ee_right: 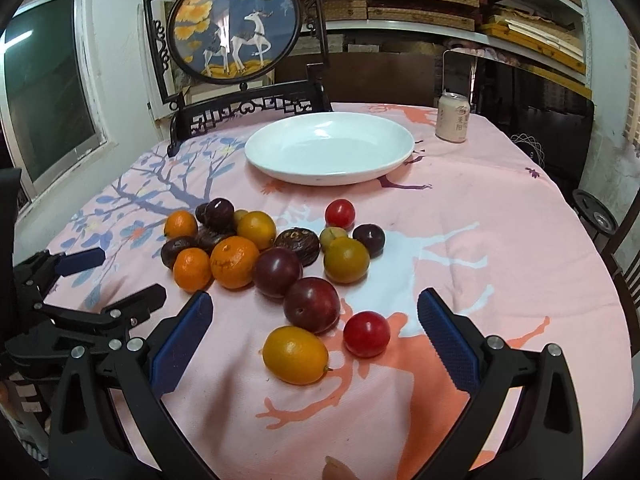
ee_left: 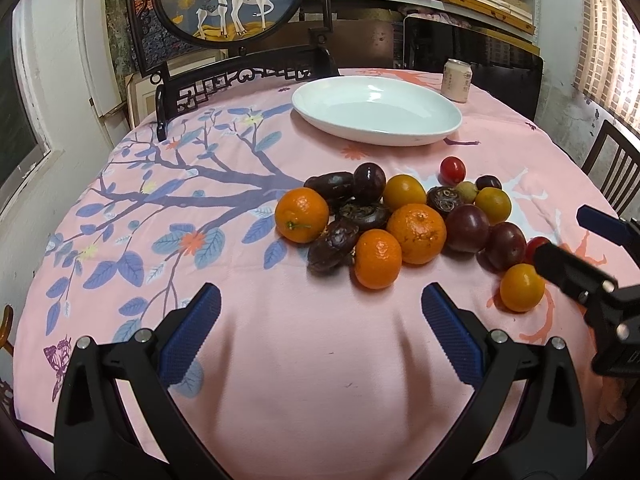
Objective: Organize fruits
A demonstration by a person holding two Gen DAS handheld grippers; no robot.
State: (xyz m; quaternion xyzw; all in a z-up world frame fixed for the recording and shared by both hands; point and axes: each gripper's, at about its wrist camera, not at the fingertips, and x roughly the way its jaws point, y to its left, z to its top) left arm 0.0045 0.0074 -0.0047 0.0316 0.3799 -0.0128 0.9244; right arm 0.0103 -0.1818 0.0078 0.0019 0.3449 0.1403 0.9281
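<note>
Currently both grippers are spread wide and hold nothing. Left gripper (ee_left: 320, 320) hovers low in the frame over bare pink cloth, short of the fruit pile (ee_left: 400, 220). Right gripper (ee_right: 314, 334) sits lower centre of its view, its fingers (ee_right: 448, 340) flanking the nearest fruit without touching any.

Fruit is all loose on the counter (ee_right: 500, 240), mid-frame, clustered and mostly touching. White plate (ee_right: 280, 168) stands beyond it, upper centre, with nothing on it. Drink can (ee_right: 452, 118) is at the upper right, well apart.

Nearest to the right gripper:
- yellow oval fruit (ee_right: 295, 355), just in front of the left pad
- small red fruit (ee_right: 366, 334), beside it
- dark plum (ee_right: 312, 305), just behind both

Handling, my read:
- all light, round, smooth-skinned; will roll on the cloth if nudged
- plums and the red ones likely soft, bruise under a hard squeeze
- mandarins (ee_left: 416, 234) have looser skin, more forgiving
- take each across its widest middle, pads on opposite sides
- yellow oval: grip across the short axis

Start with outliers; the packed ones will shove their neighbours.
</note>
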